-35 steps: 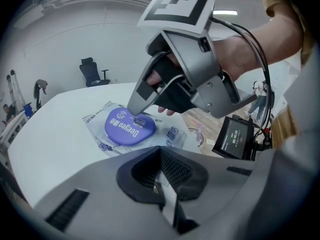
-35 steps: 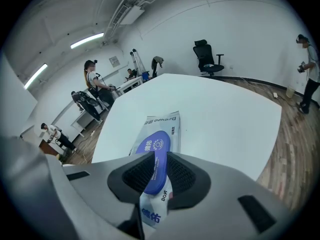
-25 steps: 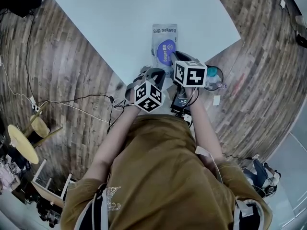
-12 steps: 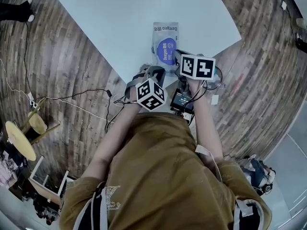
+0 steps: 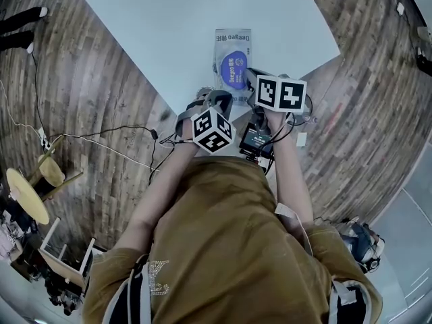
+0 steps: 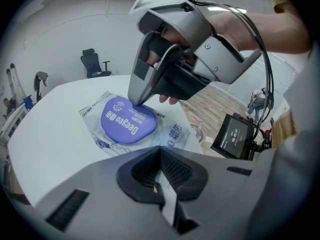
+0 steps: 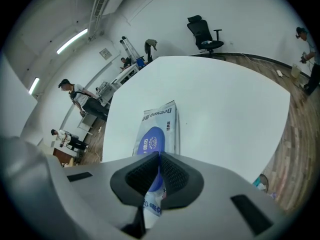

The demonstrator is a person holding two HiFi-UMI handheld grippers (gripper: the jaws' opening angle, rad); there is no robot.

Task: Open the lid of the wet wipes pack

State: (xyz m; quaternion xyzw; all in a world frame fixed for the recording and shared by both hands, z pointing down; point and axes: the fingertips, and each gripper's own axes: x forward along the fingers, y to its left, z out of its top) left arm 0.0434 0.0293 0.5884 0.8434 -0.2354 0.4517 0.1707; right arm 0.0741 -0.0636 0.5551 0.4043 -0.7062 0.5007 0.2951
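Note:
The wet wipes pack [image 5: 233, 54] lies flat near the white table's [image 5: 169, 25] near corner, its blue lid [image 5: 235, 73] down. My right gripper [image 5: 250, 81] comes in from the right; in the left gripper view its tips [image 6: 135, 100] are together and touch the rim of the lid [image 6: 128, 122]. Whether they pinch that rim is hidden. In the right gripper view the pack [image 7: 161, 118] and lid [image 7: 151, 140] show just past my right gripper [image 7: 152, 181]. My left gripper [image 5: 217, 104] hovers shut at the pack's near end, holding nothing, its jaws [image 6: 161, 176] low in its own view.
A small screen unit [image 5: 256, 140] with cables sits between my arms, also seen in the left gripper view [image 6: 234, 134]. A clear bottle [image 5: 301, 111] stands off the table's right corner. Wood floor surrounds the table; an office chair [image 7: 205, 30] and people stand far off.
My right gripper has shifted a little right and away, its marker cube turning level. The left gripper nudged slightly right. The pack and its lid have not moved.

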